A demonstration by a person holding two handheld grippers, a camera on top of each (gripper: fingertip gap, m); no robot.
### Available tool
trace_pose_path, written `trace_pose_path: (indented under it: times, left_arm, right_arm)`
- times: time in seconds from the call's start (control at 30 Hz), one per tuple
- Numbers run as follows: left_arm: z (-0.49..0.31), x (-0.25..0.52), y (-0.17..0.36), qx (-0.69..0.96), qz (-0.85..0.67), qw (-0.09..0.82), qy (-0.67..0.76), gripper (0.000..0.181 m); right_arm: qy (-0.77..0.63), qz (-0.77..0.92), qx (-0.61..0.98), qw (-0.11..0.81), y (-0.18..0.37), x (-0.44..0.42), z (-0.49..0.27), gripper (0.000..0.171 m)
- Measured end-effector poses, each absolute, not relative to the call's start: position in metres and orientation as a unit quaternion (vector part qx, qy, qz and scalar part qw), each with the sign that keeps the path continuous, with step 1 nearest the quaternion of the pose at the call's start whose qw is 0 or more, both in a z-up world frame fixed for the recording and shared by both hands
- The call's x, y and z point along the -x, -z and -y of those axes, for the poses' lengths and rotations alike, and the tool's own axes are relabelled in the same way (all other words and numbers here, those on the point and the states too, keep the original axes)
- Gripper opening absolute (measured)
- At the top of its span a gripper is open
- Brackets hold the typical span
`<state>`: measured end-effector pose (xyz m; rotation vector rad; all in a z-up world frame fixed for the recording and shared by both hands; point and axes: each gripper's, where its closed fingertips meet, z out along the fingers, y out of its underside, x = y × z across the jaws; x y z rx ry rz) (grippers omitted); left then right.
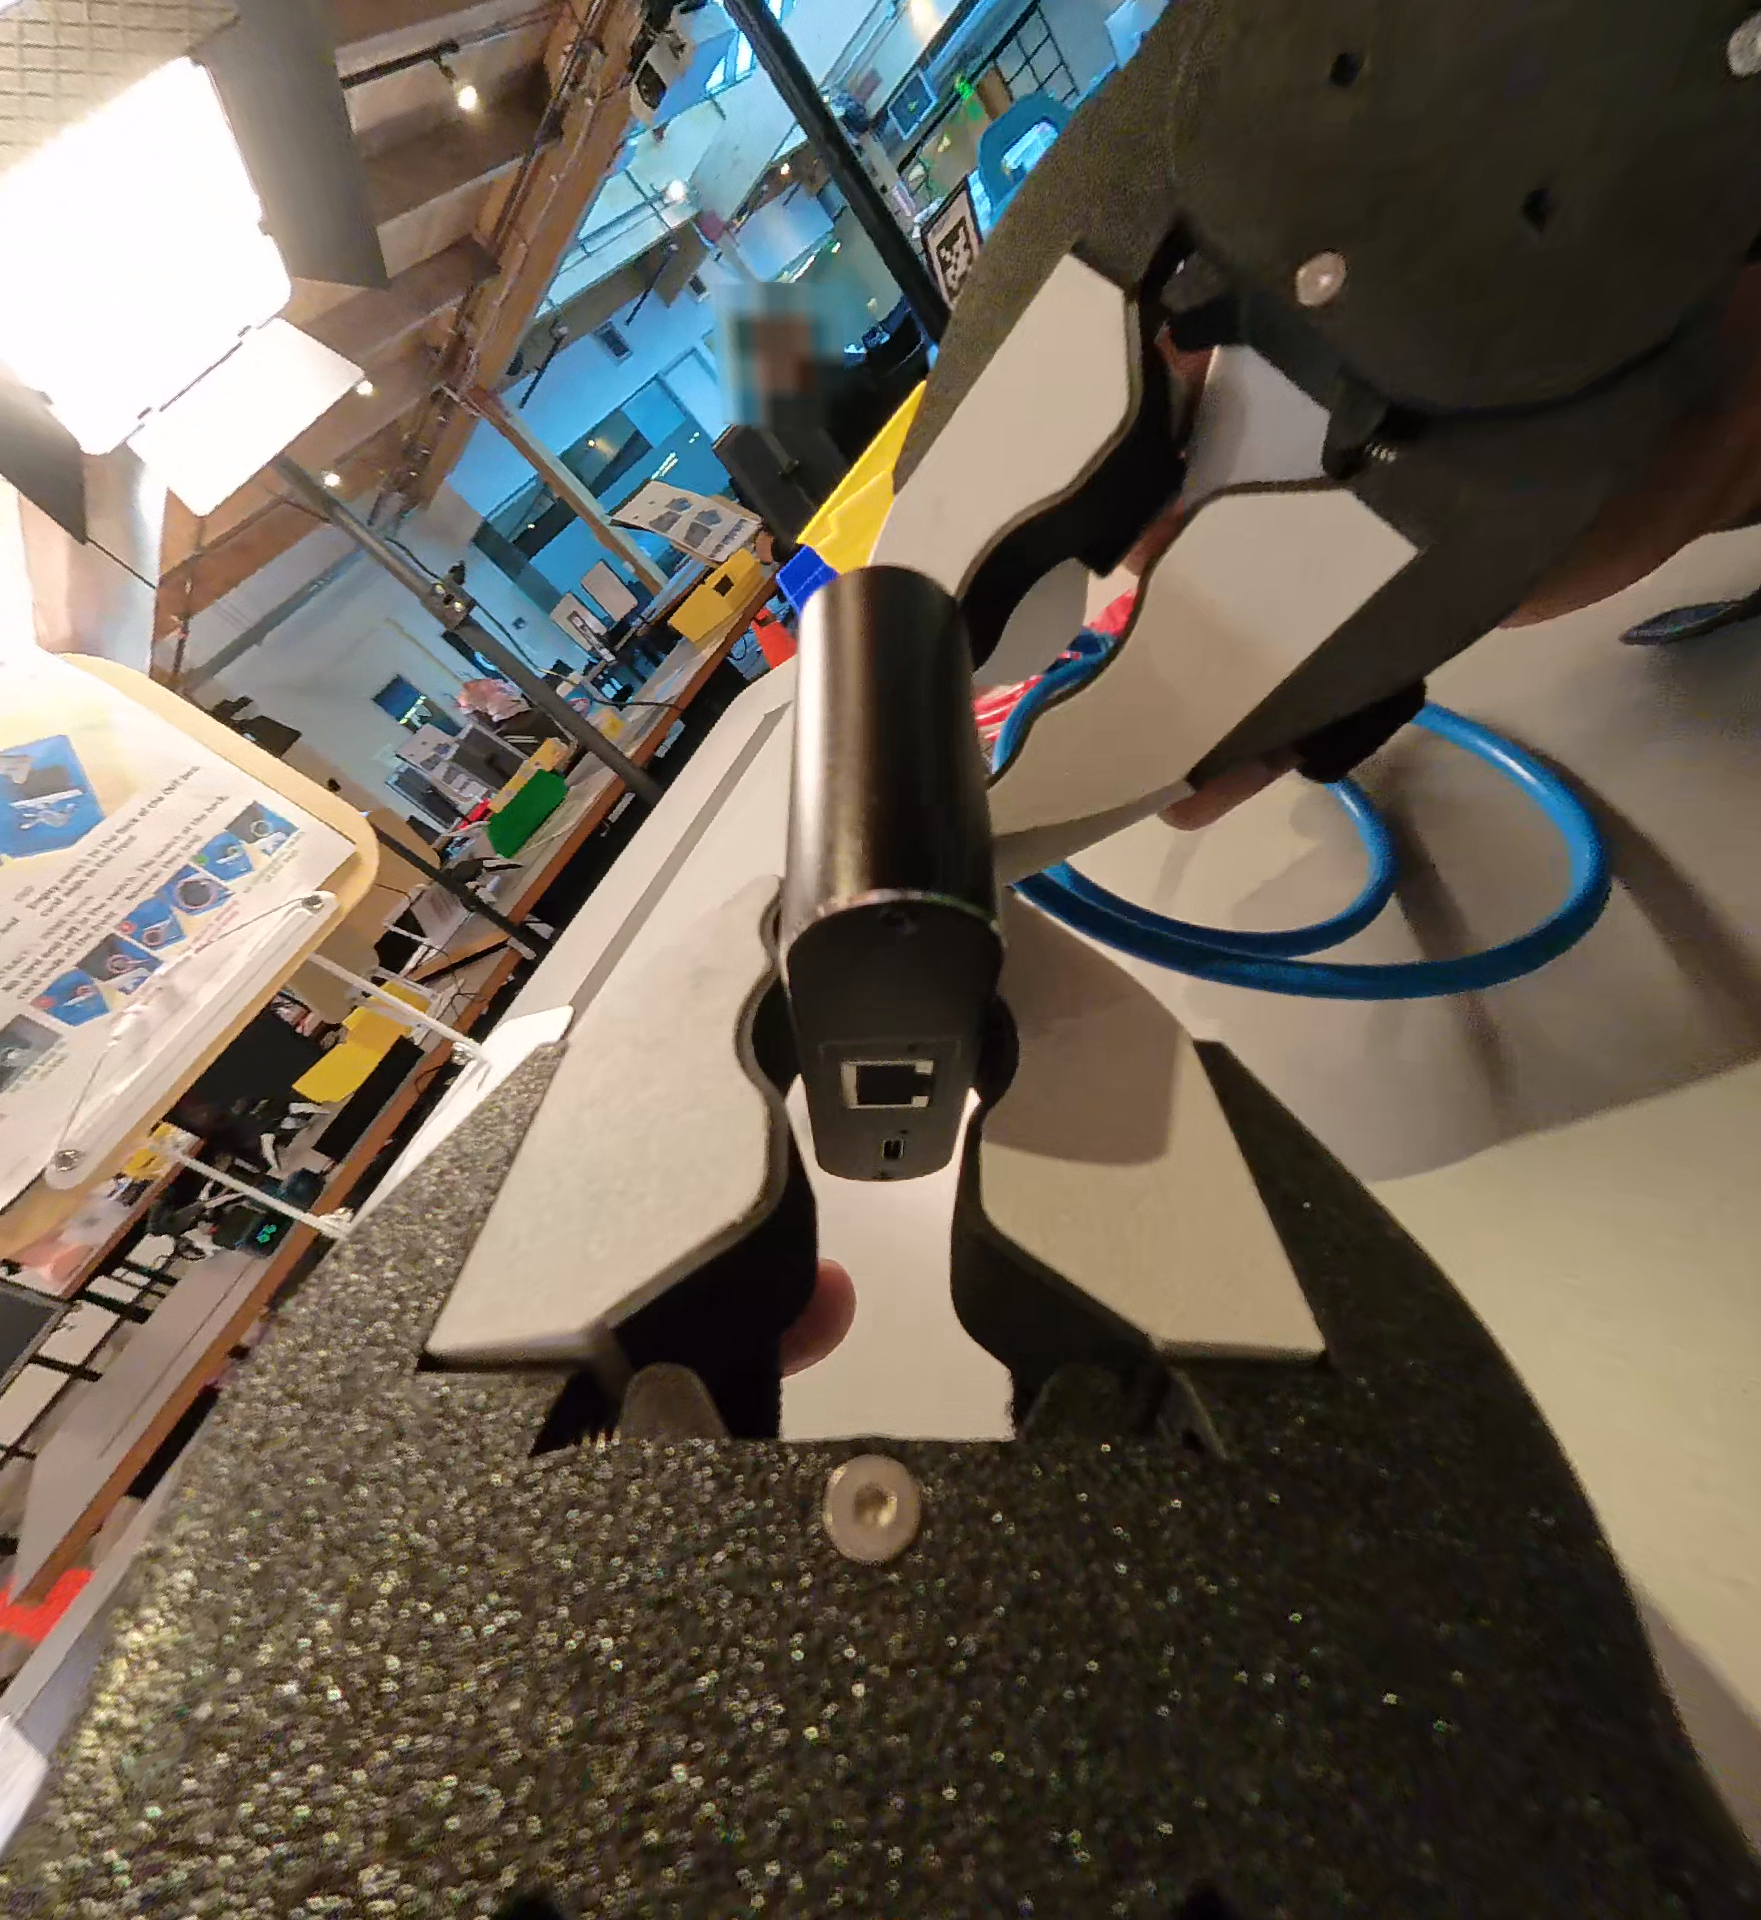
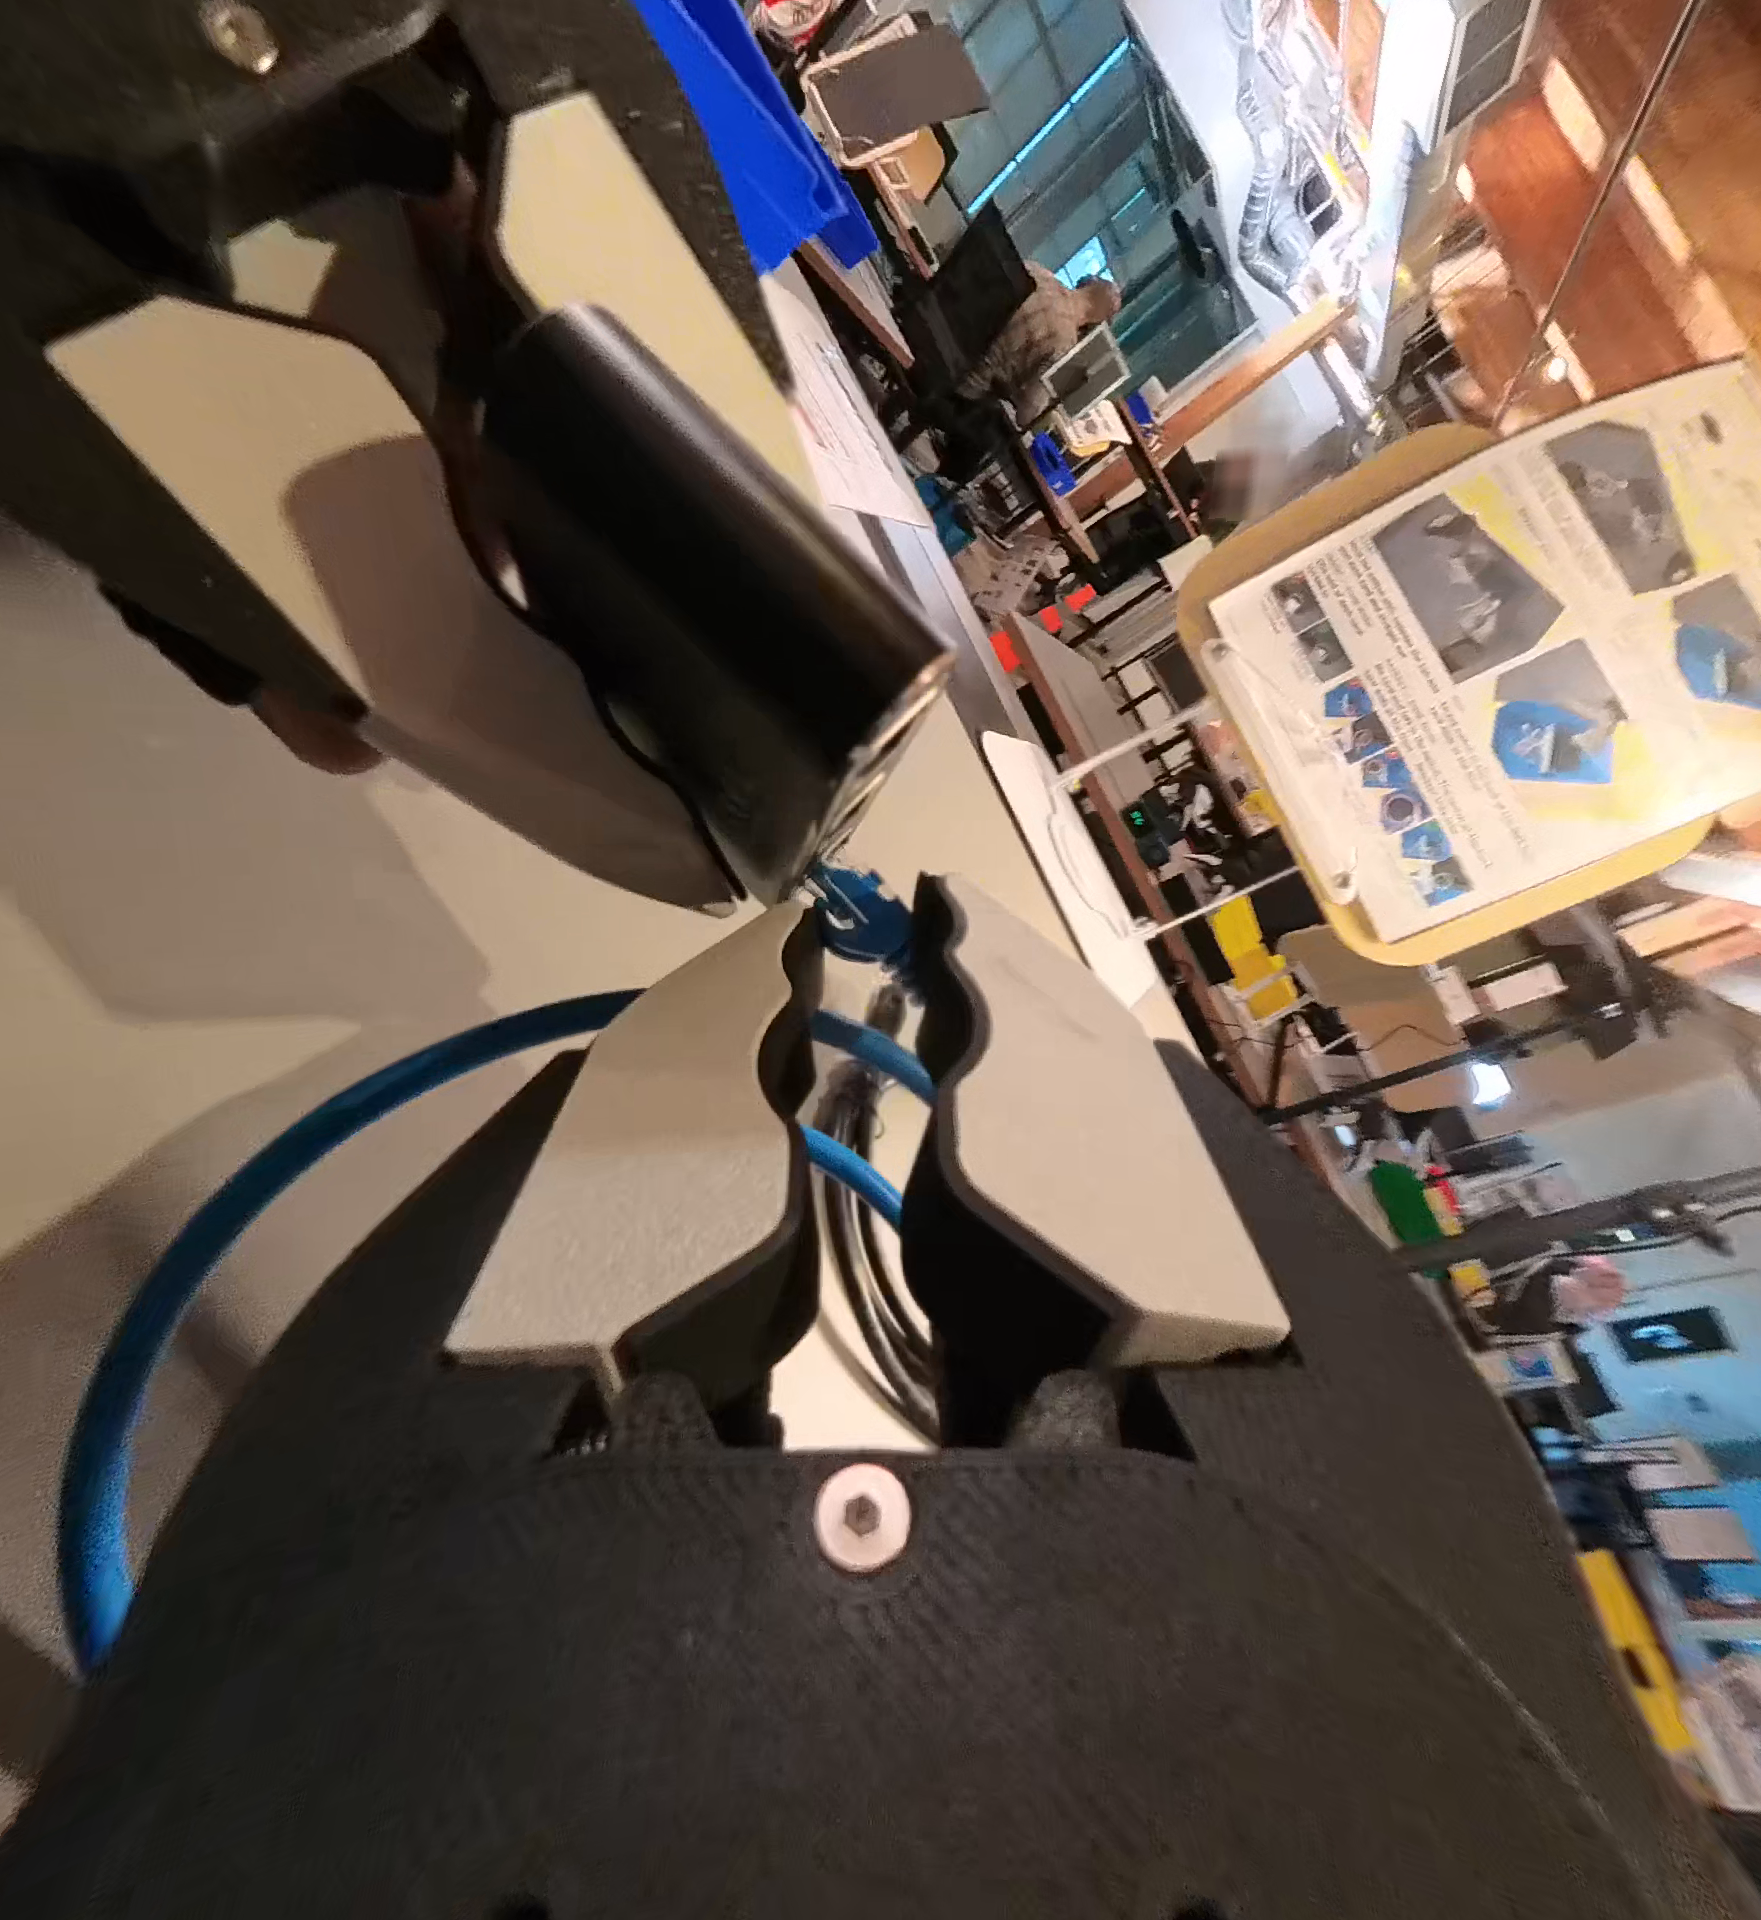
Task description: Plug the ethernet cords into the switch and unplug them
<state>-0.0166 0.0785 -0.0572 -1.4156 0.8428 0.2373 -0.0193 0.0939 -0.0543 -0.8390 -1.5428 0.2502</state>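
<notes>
Left tongs (image 1: 881, 1039) clamp the black switch (image 1: 886, 831), raised off the worktop (image 1: 1634, 1195). Right tongs (image 2: 860, 914) clamp the blue cord's plug (image 2: 860, 925), its tip touching the switch's port end; the cord (image 1: 1478, 966) loops on the worktop behind.

A bright panel lamp (image 1: 97, 281) blows out to pure white at the upper left of the left wrist view, and warm light falls on the pale surface (image 1: 1603, 1122), where soft-edged shadows spread. Both pictures tilt steeply and bend at the edges (wide-angle lenses). The right wrist view is smeared by motion blur, worst in its far background.
</notes>
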Motion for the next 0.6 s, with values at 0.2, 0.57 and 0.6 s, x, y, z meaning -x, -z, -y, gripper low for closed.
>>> trace_pose_path:
  times: [0.2, 0.57, 0.6]
  left_arm:
    - [-0.067, 0.009, 0.051, 0.609, -0.389, 0.688, -0.066, 0.029]
    - [-0.073, 0.01, 0.055, 0.62, -0.381, 0.682, -0.076, 0.029]
    - [-0.072, 0.01, 0.054, 0.618, -0.381, 0.683, -0.077, 0.029]
  right_arm:
    - [-0.122, 0.69, 0.343, 0.626, 0.048, 0.013, -0.082, 0.018]
    - [-0.051, 0.691, 0.336, 0.638, 0.049, 0.011, -0.086, 0.018]
    - [-0.066, 0.69, 0.342, 0.634, 0.048, 0.011, -0.085, 0.018]
